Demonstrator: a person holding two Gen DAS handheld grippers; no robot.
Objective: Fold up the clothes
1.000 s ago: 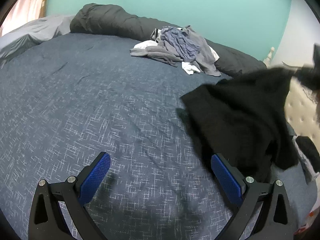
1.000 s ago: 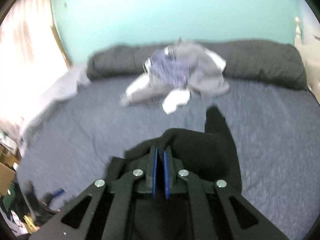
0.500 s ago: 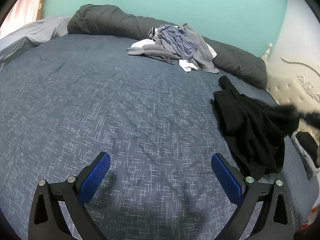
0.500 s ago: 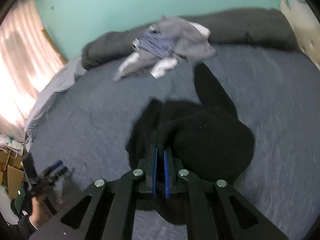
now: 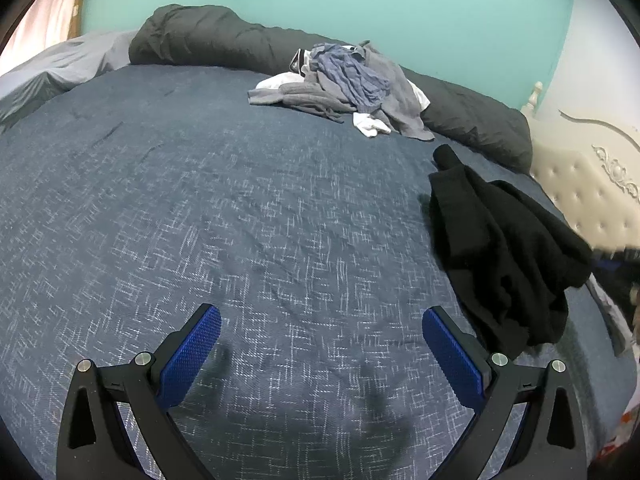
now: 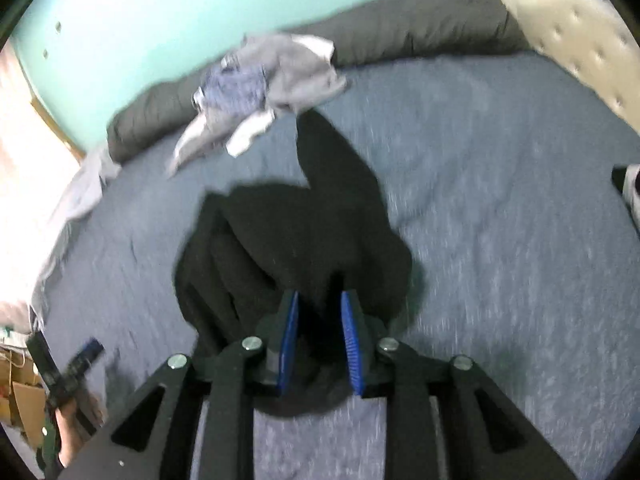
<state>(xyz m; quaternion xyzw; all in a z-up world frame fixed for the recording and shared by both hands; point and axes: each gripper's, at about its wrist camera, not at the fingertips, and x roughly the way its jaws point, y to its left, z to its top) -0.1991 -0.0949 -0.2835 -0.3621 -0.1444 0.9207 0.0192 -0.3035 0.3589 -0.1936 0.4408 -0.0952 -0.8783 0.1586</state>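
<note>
Black fabric, a crumpled garment [image 5: 504, 248], lay in a heap on the blue bedspread [image 5: 240, 200] at the right side of the left wrist view, one narrow part, probably a sleeve, reaching toward the dark rolled duvet [image 5: 224, 40]. The left gripper [image 5: 322, 344] hung over bare bedspread, jaws spread wide with nothing between them, the garment just beside its right finger but apart from it. Farther back a pile of grey, blue and white clothes [image 5: 352, 84] rested against the duvet. A teal wall stood behind, and a cream tufted headboard [image 5: 580, 184] closed the right edge.

In the right wrist view, which was blurred, the right gripper [image 6: 320, 344] sat low over the near edge of the same garment [image 6: 304, 232]. Its jaws had just been opening and stood a little way apart; dark cloth lay in the gap, yet the pads did not appear to press it. Judged step: laying the garment down for spreading, with folding itself not yet begun. The next move would probably call for both grippers to take opposite edges and draw the cloth flat. The pile of clothes [image 6: 260, 92] waited beyond; cardboard clutter showed at the lower left.
</note>
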